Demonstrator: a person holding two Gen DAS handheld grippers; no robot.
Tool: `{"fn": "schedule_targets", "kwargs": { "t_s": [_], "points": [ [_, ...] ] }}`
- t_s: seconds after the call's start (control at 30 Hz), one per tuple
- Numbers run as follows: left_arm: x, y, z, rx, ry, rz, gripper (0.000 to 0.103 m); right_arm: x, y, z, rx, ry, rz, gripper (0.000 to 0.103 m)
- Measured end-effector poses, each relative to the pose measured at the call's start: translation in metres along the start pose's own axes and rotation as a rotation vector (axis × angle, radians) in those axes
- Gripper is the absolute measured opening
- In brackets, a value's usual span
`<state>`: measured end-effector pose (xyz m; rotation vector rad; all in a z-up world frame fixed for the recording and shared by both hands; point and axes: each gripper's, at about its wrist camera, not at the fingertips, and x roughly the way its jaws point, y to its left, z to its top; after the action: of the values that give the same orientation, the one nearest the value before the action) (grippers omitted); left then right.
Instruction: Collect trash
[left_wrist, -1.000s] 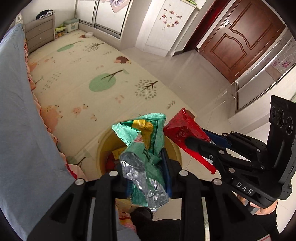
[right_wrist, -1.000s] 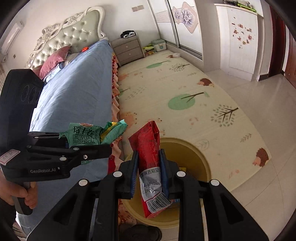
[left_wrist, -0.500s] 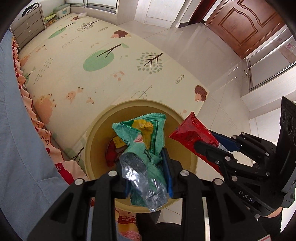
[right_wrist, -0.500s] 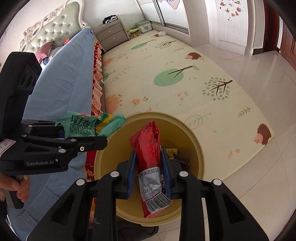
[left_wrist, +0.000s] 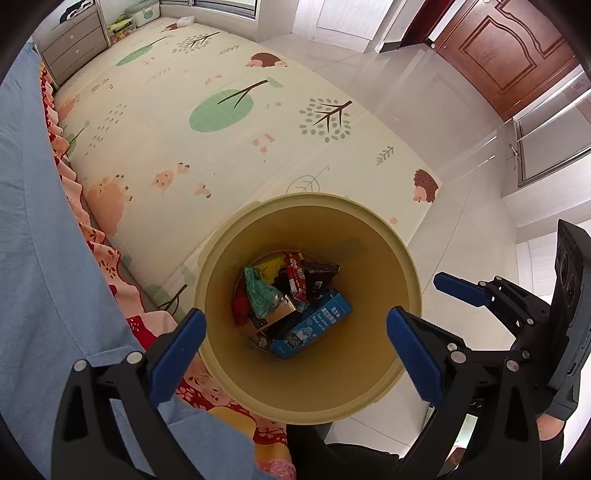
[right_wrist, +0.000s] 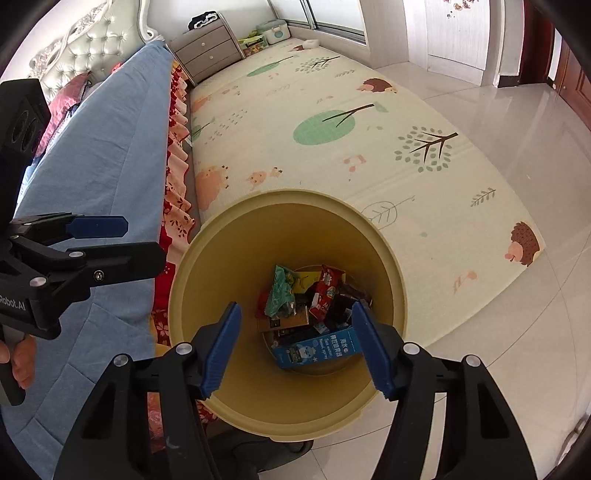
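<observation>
Home bedroom. Bed with blue cover along left of frame, tufted headboard upper left, pink pillow beside it. Grey drawer nightstand at top centre. Children's play mat with trees and hedgehogs across floor. Sliding wardrobe doors at top, brown wooden door upper right, glossy floor tiles right.

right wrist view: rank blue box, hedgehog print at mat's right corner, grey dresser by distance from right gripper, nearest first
Measured from the right gripper:
1. blue box: in the yellow bin, just below the fingertips.
2. hedgehog print: on the mat's corner, to the right.
3. grey dresser: far end, beside the bed.
</observation>
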<state>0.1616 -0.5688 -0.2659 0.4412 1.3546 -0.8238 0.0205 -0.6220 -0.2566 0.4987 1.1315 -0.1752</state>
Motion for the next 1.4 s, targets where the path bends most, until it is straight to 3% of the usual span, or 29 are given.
{"fn": "schedule_targets", "kwargs": {
  "t_s": [0.5, 0.8, 1.07, 1.4],
  "points": [
    [-0.049, -0.016, -0.014, 0.025, -0.081, -0.02, 0.098, -0.043, 0.014, 0.0, -0.027, -0.06, -0.031, 0.061],
    [-0.113, -0.013, -0.036, 0.019, -0.23, -0.018, 0.098, -0.087, 0.058, 0.001, -0.078, -0.139, -0.028, 0.061],
    [-0.183, 0.019, -0.084, -0.027, -0.409, 0.046, 0.098, -0.123, 0.136, 0.003, -0.181, -0.261, -0.013, 0.061],
    [-0.244, 0.101, -0.168, -0.168, -0.558, 0.192, 0.098, -0.104, 0.247, -0.016, -0.34, -0.29, 0.063, 0.061]
  ]
}}
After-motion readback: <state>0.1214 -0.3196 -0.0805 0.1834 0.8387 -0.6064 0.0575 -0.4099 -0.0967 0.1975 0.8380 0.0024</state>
